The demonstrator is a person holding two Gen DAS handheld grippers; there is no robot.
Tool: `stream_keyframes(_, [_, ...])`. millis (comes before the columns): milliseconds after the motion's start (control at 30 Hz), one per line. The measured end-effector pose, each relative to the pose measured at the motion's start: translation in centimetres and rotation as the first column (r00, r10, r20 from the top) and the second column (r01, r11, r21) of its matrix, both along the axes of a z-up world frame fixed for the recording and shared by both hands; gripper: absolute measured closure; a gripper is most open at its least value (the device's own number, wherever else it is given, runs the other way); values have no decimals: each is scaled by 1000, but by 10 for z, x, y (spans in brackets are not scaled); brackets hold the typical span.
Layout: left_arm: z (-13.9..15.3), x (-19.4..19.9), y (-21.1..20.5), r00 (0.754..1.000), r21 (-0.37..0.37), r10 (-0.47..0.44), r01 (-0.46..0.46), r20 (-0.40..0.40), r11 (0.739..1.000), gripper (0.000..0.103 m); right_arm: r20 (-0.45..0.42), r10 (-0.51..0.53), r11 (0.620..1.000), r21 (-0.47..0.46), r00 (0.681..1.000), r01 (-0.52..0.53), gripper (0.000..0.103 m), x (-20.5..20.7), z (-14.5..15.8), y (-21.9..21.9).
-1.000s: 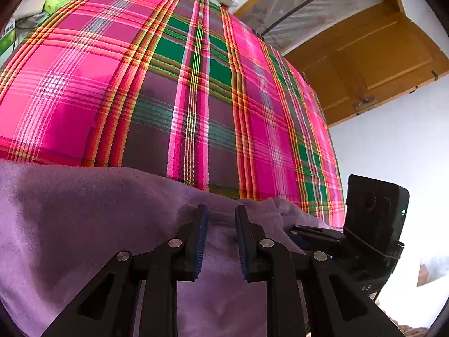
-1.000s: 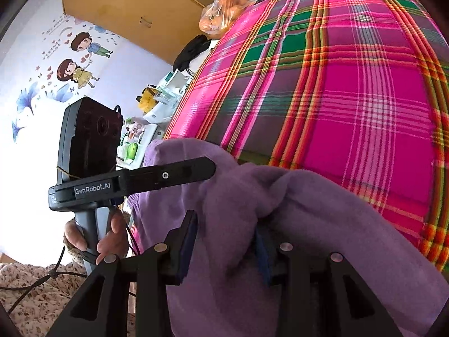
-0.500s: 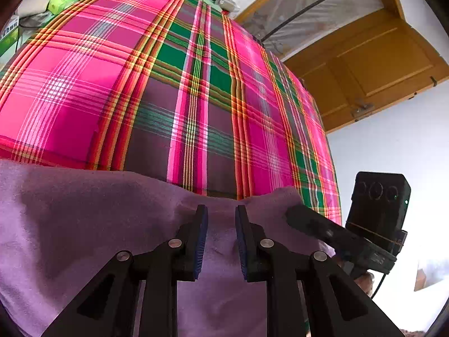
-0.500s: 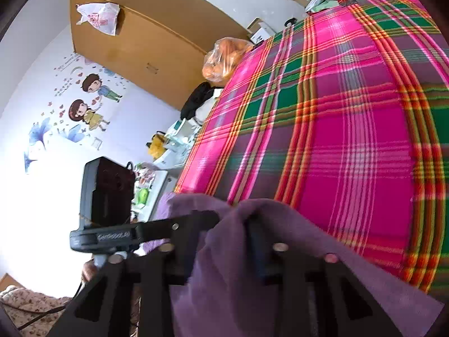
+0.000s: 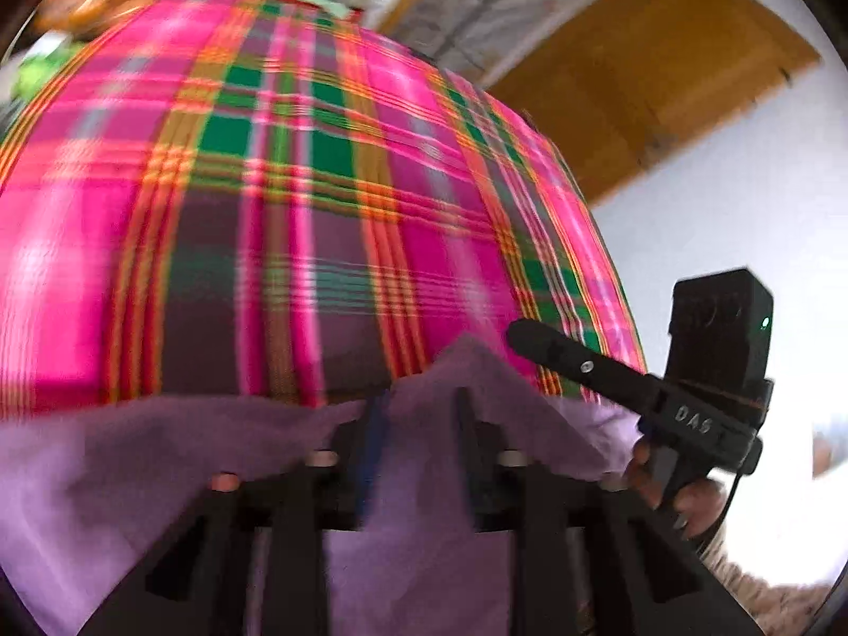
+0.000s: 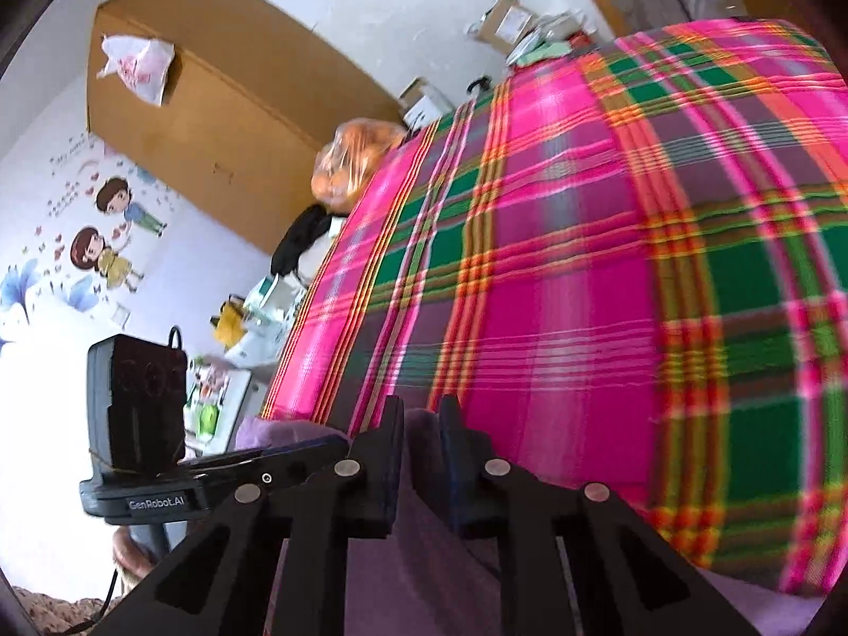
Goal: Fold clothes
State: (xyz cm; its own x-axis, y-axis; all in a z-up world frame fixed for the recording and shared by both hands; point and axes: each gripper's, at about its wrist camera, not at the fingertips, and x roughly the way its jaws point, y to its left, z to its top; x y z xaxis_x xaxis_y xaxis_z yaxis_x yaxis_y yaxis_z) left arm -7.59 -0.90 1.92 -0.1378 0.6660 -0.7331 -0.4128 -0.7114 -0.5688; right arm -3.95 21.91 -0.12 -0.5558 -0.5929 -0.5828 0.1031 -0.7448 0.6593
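Both grippers clamped on the purple garment (image 5: 434, 556) above the plaid bedspread (image 5: 265, 212).
Left gripper (image 5: 421, 424) and right gripper (image 6: 421, 437) each pinch a fabric fold; motion blur obscures the garment's type, and its lower part is cut off.

Two gripper-mounted fisheyes, low and close, facing across the shared plaid bedspread (image 5: 297, 244)

The black two-finger left gripper (image 5: 418, 424) points forward with its fingers (image 5: 371, 445) drawn near each other, pinching a raised fold of purple cloth (image 5: 424, 556). The black two-finger right gripper (image 6: 421, 434) is likewise clamped, a ridge of the same cloth squeezed between its narrow-set fingers (image 6: 389, 450). The two grippers sit side by side. A bare hand (image 5: 683, 503) wraps the right gripper's handle, and another hand (image 6: 132, 551) grips the left one's handle.
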Motion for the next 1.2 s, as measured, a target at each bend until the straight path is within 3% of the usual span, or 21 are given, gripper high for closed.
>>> stream_keyframes(167, [4, -8, 21, 992, 11, -123, 123, -17, 992, 56, -1, -73, 997, 21, 997, 73, 87, 32, -2, 24])
stream_keyframes(467, [-11, -23, 50, 977, -76, -210, 211, 22, 974, 56, 14, -133, 991, 27, 991, 133, 87, 61, -5, 52])
stream_keyframes(567, [-17, -28, 43, 981, 5, -179, 179, 81, 984, 60, 18, -157, 987, 20, 987, 157, 87, 59, -6, 55])
stream_keyframes(600, [-18, -30, 40, 982, 22, -165, 164, 91, 986, 75, 23, -164, 986, 17, 986, 163, 87, 59, -7, 58])
stream_keyframes(667, [-16, -31, 37, 986, 27, -151, 149, 73, 988, 91, 33, -171, 985, 5, 985, 171, 87, 60, -11, 61])
stream_keyframes(700, [-14, -31, 35, 988, 32, -141, 139, 64, 990, 93, 38, -173, 985, 0, 984, 173, 87, 61, -12, 62])
stream_keyframes(900, [-1, -31, 28, 997, 59, -74, 73, 7, 996, 96, 40, -176, 984, 12, 984, 175, 87, 63, -15, 65])
stream_keyframes(1000, [-5, -35, 30, 998, 30, -50, 51, -33, 998, 97, 25, -143, 988, 66, 989, 141, 87, 67, -13, 62])
stream_keyframes(1067, [-16, -41, 32, 1000, -10, -16, 16, -21, 1000, 97, 16, -121, 988, 103, 993, 119, 87, 69, -11, 60])
stream_keyframes(1200, [-27, -46, 26, 999, 27, 5, -7, 50, 1000, 97, 1, -76, 982, 176, 997, 74, 87, 74, -7, 56])
